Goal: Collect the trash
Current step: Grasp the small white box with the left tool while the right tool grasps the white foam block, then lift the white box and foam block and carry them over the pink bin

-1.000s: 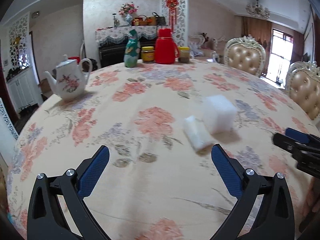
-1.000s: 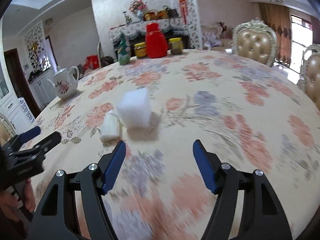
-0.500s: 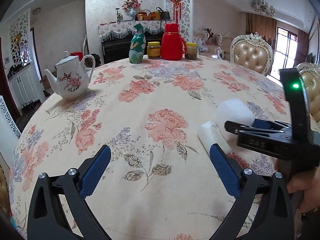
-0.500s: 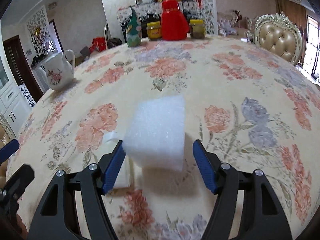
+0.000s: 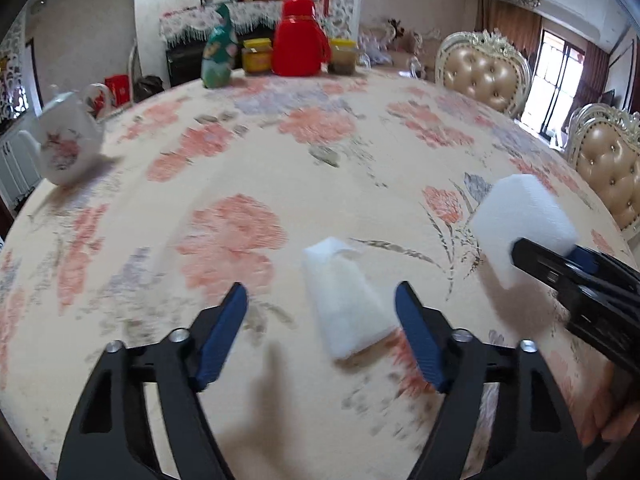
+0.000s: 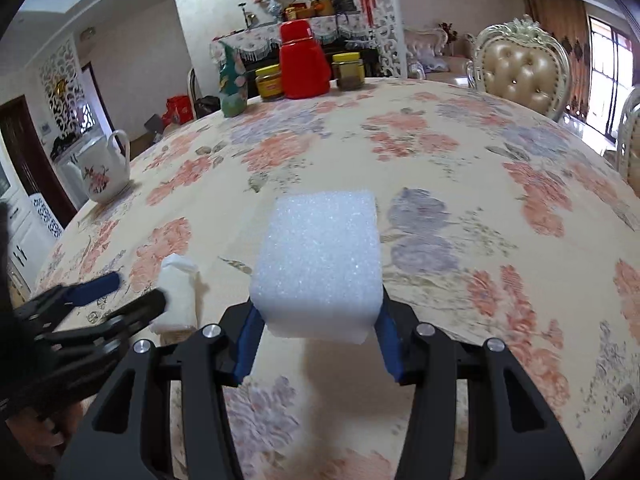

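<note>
Right claw [image 6: 316,344] has closed on foam block [image 6: 318,264], apparently lifted, underside hidden

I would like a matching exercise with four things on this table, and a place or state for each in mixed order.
Things:
1. foam block
2. folded tissue
3. teapot
4. red thermos

Places or states:
a. at the far edge, between two yellow-lidded jars
b. between the open left gripper fingers, lying on the cloth
c. clamped in the right gripper
d. near the table's left edge

Pairs: 1-c, 2-b, 3-d, 4-a
</note>
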### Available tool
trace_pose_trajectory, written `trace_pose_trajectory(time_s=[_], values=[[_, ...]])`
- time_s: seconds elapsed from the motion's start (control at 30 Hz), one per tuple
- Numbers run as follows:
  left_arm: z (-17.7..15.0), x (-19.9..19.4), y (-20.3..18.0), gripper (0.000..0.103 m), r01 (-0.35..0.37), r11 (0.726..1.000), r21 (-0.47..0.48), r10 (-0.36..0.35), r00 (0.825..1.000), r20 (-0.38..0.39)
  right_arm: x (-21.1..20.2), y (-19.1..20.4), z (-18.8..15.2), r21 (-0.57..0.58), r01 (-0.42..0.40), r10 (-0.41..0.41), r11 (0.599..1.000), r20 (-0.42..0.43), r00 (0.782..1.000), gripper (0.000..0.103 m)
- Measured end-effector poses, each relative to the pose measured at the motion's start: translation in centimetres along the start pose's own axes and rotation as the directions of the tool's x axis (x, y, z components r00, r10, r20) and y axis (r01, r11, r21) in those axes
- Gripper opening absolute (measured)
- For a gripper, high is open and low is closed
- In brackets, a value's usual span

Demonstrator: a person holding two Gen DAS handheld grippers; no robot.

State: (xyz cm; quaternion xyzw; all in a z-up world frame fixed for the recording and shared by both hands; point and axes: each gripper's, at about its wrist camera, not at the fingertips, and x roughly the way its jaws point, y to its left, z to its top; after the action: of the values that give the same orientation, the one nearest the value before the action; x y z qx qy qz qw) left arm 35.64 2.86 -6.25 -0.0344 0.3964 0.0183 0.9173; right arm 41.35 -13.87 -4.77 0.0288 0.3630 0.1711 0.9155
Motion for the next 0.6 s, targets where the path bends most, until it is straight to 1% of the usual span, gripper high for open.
trace_pose_trajectory(time_s=[0.03,0.1,0.13,0.2,0.27,0.37,0.47,0.6], values=[[0.1,0.6,-0.5,0.066,-0.003,1.000,0.000,0.003,1.000,-0.012,-0.2,-0.3,-0.1,0.004,-0.001,0.001,1.000,0.001,1.000,0.049],[0.3,1.5,-1.0,0.060,-0.011,1.000,0.000,0.011,1.000,-0.026,-0.6,-0.8,-0.4,0.012,-0.002,0.002,1.000,0.003,1.000,0.049],[0.3,1.9,-1.3,0.052,-0.013,1.000,0.001,0.013,0.999,-0.034,-0.8,-1.0,-0.6,0.014,-0.002,0.002,1.000,0.004,1.000,0.049],[0.2,2.5,-1.7,0.043,-0.011,1.000,0.005,0.011,0.998,-0.064,-1.3,-1.2,-0.9,0.014,0.003,-0.003,1.000,0.006,1.000,0.049],[0.1,2.2,-1.7,0.035,-0.009,1.000,0.004,0.009,0.999,-0.051,-1.7,-1.3,-1.3,0.013,0.004,-0.004,1.000,0.005,1.000,0.049],[-0.5,1.3,-1.7,0.031,0.005,1.000,0.018,-0.005,0.999,-0.036,-2.2,-1.1,-2.0,0.006,0.009,-0.009,1.000,0.000,1.000,0.049],[-1.8,-0.9,-2.1,0.030,-0.008,0.999,0.045,0.007,1.000,0.013,-3.2,-0.9,-3.0,0.006,0.008,-0.008,1.000,-0.003,1.000,0.049],[-3.5,-3.6,-2.4,0.030,0.006,0.999,0.052,-0.009,0.999,0.050,-4.8,-0.4,-4.2,-0.006,0.014,-0.014,1.000,0.006,1.000,0.049]])
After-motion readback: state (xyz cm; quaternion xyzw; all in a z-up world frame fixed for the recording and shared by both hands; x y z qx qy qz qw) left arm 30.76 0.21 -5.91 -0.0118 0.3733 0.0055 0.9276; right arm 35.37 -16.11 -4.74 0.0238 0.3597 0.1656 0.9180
